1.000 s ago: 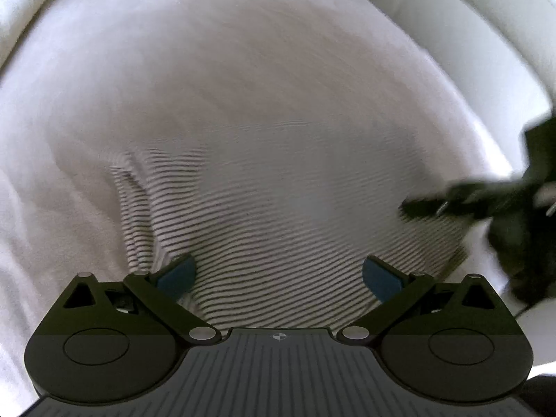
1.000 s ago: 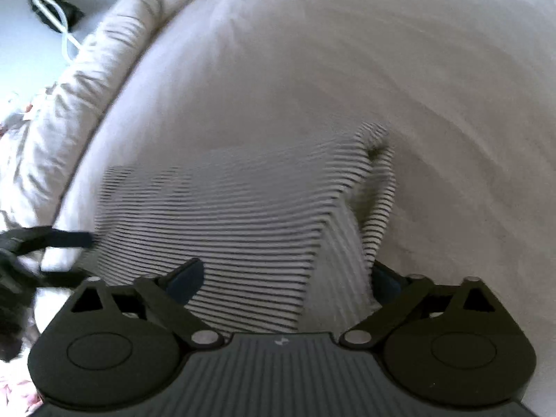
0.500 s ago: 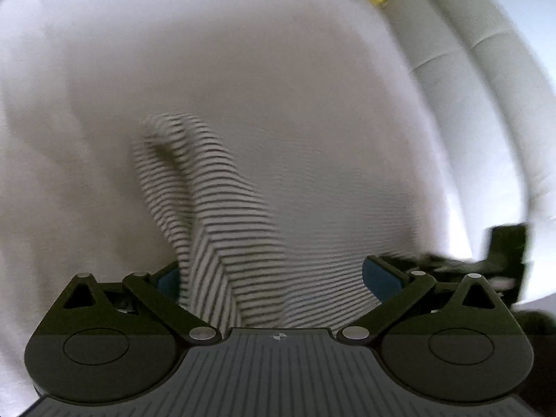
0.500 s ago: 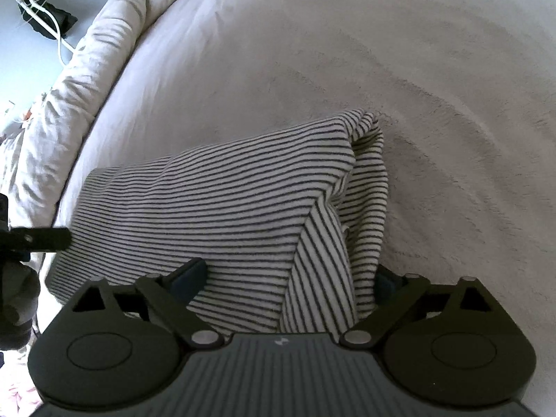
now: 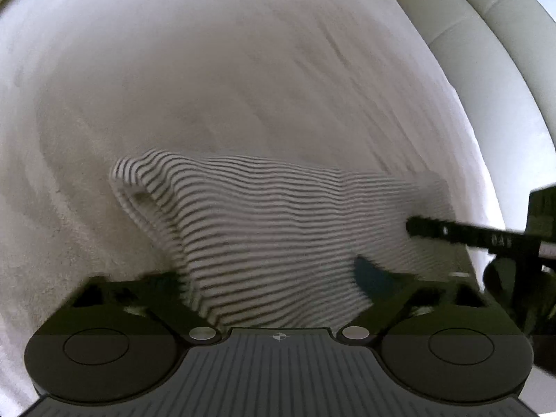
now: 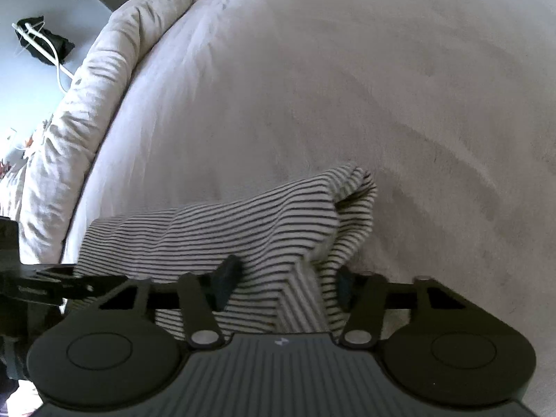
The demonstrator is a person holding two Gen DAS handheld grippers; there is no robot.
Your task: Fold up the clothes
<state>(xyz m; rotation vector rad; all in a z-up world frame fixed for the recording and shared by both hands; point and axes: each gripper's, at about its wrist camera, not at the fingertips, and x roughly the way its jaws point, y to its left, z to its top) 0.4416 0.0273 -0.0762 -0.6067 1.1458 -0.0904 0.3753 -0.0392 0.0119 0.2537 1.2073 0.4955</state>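
A white garment with thin black stripes (image 5: 264, 229) lies folded on a pale bedspread (image 5: 243, 69); it also shows in the right wrist view (image 6: 222, 232). My left gripper (image 5: 271, 278) is open, its fingers either side of the garment's near left end. My right gripper (image 6: 285, 278) has its jaws partly closed around the garment's near right end, where a doubled fold bunches up. The cloth fills the gap between the pads, so I cannot tell whether they pinch it. Each gripper shows at the edge of the other's view.
A padded white headboard (image 5: 486, 52) curves along the right in the left wrist view. A rumpled beige duvet (image 6: 87, 111) lines the bed's left edge in the right wrist view, with floor and a dark object with white cords (image 6: 38, 38) beyond.
The right gripper's jaws have narrowed around the bunched fold. The left gripper has swung over the garment's left end, which is now lifted into a loop. Both views moved closer to the cloth.
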